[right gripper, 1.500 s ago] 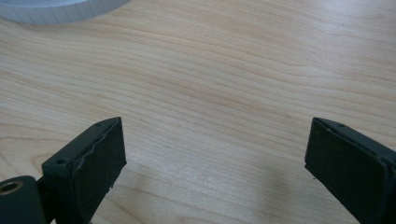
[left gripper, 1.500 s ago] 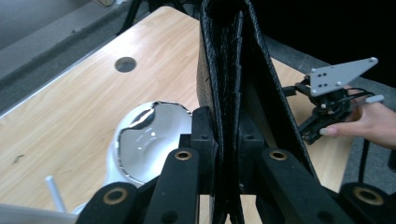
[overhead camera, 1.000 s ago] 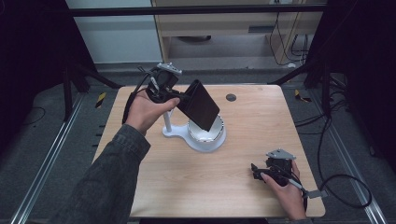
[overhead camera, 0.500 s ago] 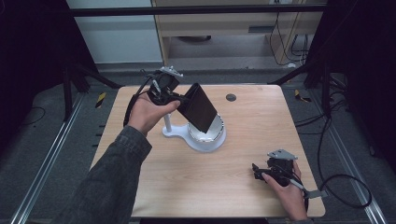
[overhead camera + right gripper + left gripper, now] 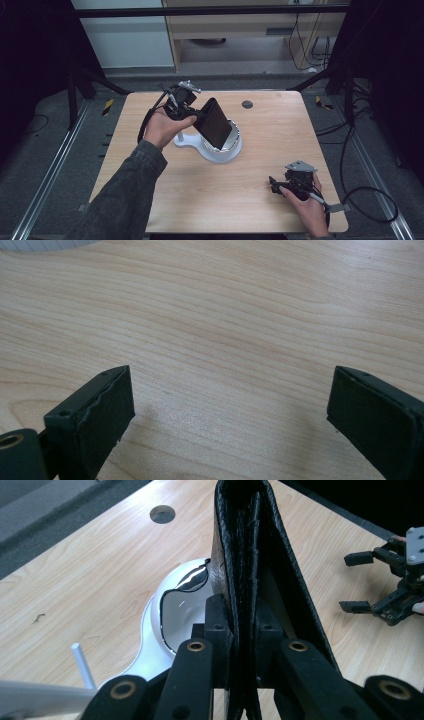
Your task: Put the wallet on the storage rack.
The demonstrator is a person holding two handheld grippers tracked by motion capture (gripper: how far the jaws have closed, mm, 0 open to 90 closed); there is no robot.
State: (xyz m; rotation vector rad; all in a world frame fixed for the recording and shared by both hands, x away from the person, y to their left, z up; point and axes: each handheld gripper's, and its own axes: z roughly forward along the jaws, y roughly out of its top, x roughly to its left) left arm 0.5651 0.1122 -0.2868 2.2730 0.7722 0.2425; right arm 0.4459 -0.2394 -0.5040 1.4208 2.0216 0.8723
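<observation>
From the high view, the left gripper (image 5: 186, 102) holds a black wallet (image 5: 214, 123) by one end, and over the last second hand and wallet have sunk a little toward the white stand (image 5: 192, 143) in the middle of the wooden table (image 5: 280, 125). A second ago the wallet rode higher above the stand's round dish (image 5: 235, 141); now its free end, out ahead of the jaws, hangs low over that dish, though whether it touches the rim is hard to tell. That reads as a lowering move, with the wallet probably about to be set on or against the dish. The right gripper (image 5: 276, 185) has kept its place near the table's right front corner, well apart from the stand.

In the left gripper view, the left gripper (image 5: 244, 625) has its jaws drawn narrow, pressing the folded wallet (image 5: 250, 545) from both sides. The wallet runs straight out from between them, edge on. The dish (image 5: 175, 615) lies beyond and to the left of the jaws, beneath the wallet's far end, and the stand's thin white post (image 5: 82, 665) rises further left. The right gripper (image 5: 385, 582) shows off to the right.

In the right gripper view, the right gripper (image 5: 227, 405) has its jaws wide, with nothing between them but bare table (image 5: 225, 315).
</observation>
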